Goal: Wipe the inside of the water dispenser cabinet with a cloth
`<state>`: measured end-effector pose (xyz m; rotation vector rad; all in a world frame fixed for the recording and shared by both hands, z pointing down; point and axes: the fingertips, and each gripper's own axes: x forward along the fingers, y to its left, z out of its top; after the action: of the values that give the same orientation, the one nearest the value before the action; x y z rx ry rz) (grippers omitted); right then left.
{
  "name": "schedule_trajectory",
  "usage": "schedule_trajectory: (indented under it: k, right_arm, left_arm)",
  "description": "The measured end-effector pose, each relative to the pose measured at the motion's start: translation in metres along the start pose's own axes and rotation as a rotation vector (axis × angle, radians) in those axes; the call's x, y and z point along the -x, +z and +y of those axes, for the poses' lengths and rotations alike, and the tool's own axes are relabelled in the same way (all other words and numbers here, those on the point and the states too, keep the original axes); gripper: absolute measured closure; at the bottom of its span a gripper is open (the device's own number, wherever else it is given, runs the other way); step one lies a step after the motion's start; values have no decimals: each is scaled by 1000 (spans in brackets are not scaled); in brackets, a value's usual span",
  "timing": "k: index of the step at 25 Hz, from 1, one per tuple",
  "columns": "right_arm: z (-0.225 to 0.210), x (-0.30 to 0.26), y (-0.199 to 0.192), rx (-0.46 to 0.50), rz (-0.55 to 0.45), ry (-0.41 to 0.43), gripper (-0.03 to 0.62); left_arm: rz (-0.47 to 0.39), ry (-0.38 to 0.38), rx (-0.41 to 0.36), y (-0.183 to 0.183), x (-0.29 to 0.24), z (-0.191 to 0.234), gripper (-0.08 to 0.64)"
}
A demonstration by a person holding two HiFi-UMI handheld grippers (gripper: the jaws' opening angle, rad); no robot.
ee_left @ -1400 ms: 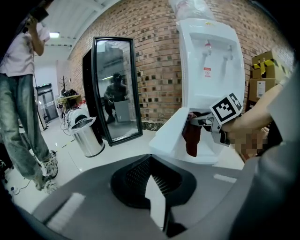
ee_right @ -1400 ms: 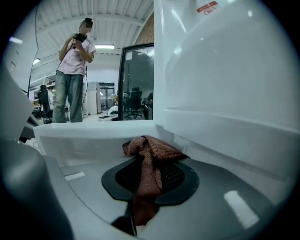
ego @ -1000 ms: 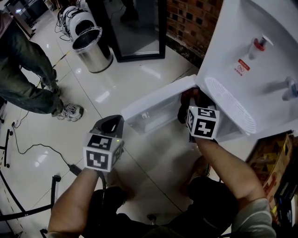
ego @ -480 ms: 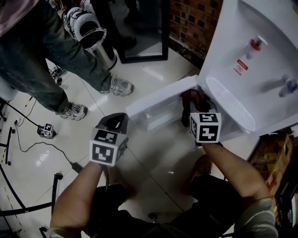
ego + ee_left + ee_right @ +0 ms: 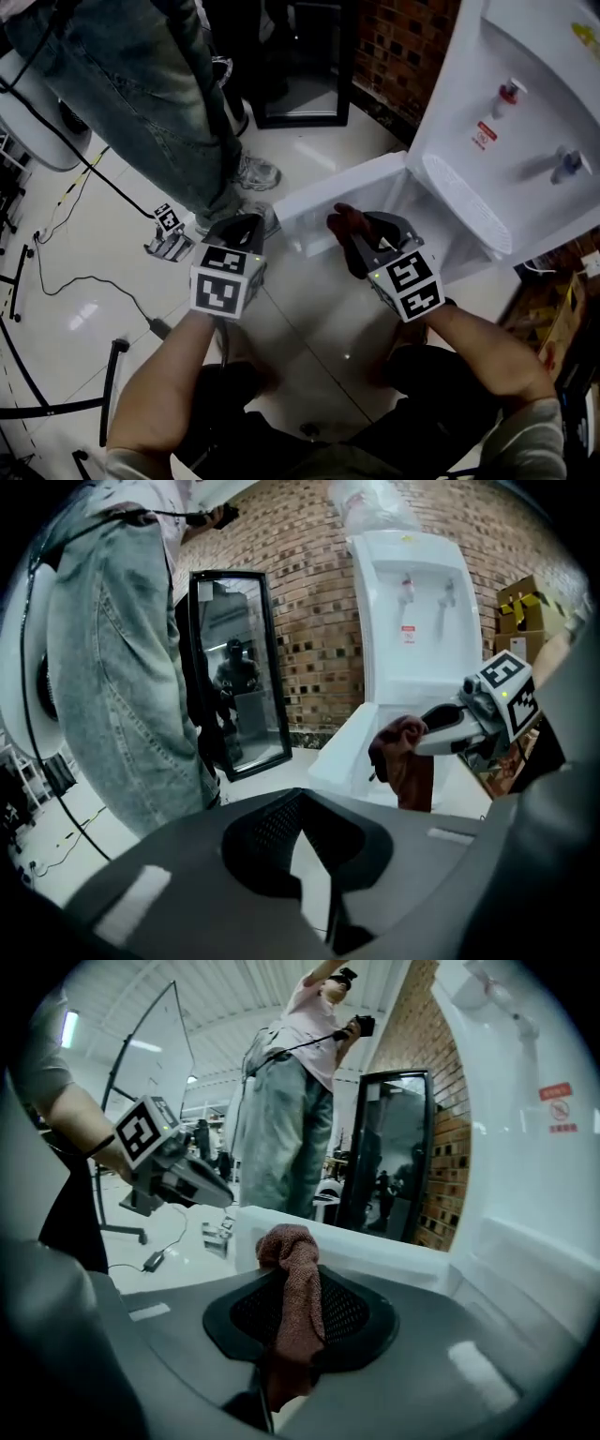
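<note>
Cloth [image 5: 343, 221], brownish red, is pinched tight in our right gripper [image 5: 364, 246] near the middle of the head view. It hangs just by the open white door [image 5: 328, 192] of the water dispenser [image 5: 525, 112], which stands at the right of that view. Our left gripper [image 5: 238, 230] is left of it, jaws pressed together with nothing in them, and somebody in blue jeans [image 5: 159, 84] stands at the upper left on the shiny floor [image 5: 84, 281].

Head view looks steeply down; both gripper views share the water dispenser [image 5: 405, 621].
</note>
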<state>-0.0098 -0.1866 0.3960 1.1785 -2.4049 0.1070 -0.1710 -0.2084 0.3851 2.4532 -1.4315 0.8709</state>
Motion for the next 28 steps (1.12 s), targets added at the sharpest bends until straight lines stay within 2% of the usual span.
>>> schedule_trajectory:
  k: [5,10,15,22,28]
  right_arm:
    - [67,-15,0,92,29,189,495]
    - [102,-42,-12,160,88,240,495]
    - [109,-71,-12,159,100,225,495]
    - [92,-93,-17,104,104,178,495]
    - [50,-92,-31,33,118,74,495]
  left_arm:
    - [-8,-15,-18,2,0,-5,560]
    - [-22,-24,-36,11,-8,-12,560]
    - [-37,-24,-50,21,-14,-19,560]
    - [-25,-2,-12,14,-18,-11,560]
    - [-9,9,-4,10,-20,-10,560]
